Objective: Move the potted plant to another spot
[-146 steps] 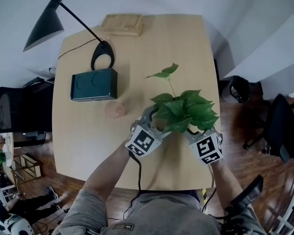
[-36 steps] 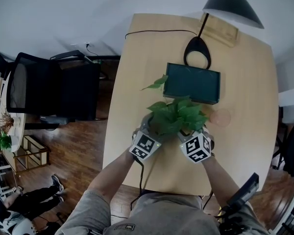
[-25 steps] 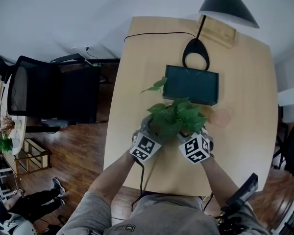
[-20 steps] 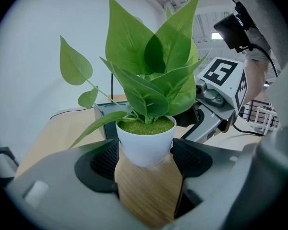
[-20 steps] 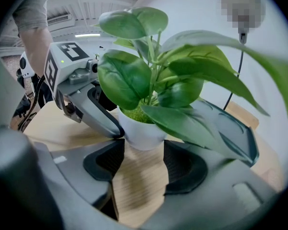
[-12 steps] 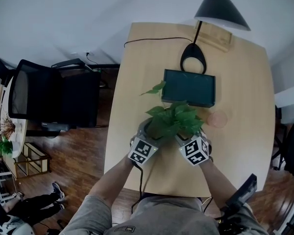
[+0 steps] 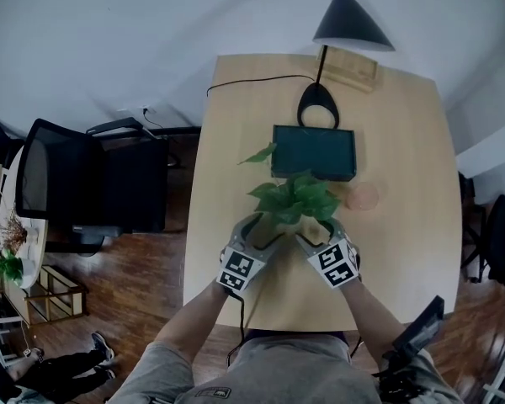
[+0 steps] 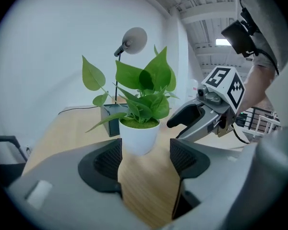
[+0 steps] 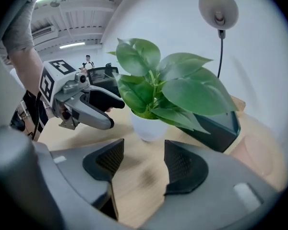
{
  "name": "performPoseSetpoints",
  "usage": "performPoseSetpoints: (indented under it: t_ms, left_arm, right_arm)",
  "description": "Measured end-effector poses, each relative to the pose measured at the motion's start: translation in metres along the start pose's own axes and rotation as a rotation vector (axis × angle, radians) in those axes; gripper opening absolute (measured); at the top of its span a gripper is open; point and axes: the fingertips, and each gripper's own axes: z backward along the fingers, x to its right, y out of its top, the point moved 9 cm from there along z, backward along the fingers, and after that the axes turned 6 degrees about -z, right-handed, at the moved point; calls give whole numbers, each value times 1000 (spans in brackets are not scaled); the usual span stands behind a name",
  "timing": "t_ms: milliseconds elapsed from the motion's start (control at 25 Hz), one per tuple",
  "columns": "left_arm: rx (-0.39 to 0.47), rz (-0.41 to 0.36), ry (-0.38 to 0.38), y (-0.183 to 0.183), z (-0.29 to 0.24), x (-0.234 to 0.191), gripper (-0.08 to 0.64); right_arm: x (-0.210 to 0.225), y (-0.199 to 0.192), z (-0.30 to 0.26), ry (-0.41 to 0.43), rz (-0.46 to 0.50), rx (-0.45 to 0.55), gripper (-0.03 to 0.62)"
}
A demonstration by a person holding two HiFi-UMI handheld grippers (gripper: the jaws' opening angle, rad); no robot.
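Note:
The potted plant [image 7: 293, 199], green leaves in a small white pot [image 8: 139, 137], stands on the wooden table [image 7: 404, 183] just in front of a dark green box [image 7: 313, 151]. My left gripper [image 7: 257, 234] sits at its near left and my right gripper [image 7: 314, 238] at its near right. Both are a little short of the pot. In the left gripper view the left gripper [image 8: 145, 159] has only bare tabletop between its jaws, which are closing. The right gripper [image 9: 144, 164] is open too, and the pot [image 9: 151, 126] stands beyond its pads, untouched.
A black desk lamp [image 7: 341, 19] has its base [image 7: 318, 108] behind the box, with a cable [image 7: 252, 81] running left. A wooden block [image 7: 349, 67] lies at the far edge and a pink round disc [image 7: 364, 196] right of the plant. A black office chair [image 7: 93, 183] stands left of the table.
The plant went from the table's right half to in front of the green box. In the last second both grippers drew back from the pot toward the person; the pot stays put.

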Motion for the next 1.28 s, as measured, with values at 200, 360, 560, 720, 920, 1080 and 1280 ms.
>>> performPoseSetpoints:
  t_ms: [200,360,560,720,920,1080,1280]
  left_arm:
    - [32,50,5,9,25,20,195]
    - [74,85,30,25,47,43,48]
    - [121,101,58,40,84,88,0]
    - [132,135,88,42,110,138,0]
    - [163,164,112,42,142,200,0]
    - [177,175,114,41,162,245,0]
    - [181,183,103,37,187,286,0]
  right_arm:
    - [-20,0,32,-4,-57,47,270]
    - [-40,5,63,24,-50,114,239]
    - [-69,-5,108,46,-48,199,124]
    - [-90,-21,150,70,-9,249,6]
    - [-117,-52,201,80,0,293,6]
    - [-137,-75,235,89,8,331,6]
    - [-162,-106,266,106,-19,314,6]
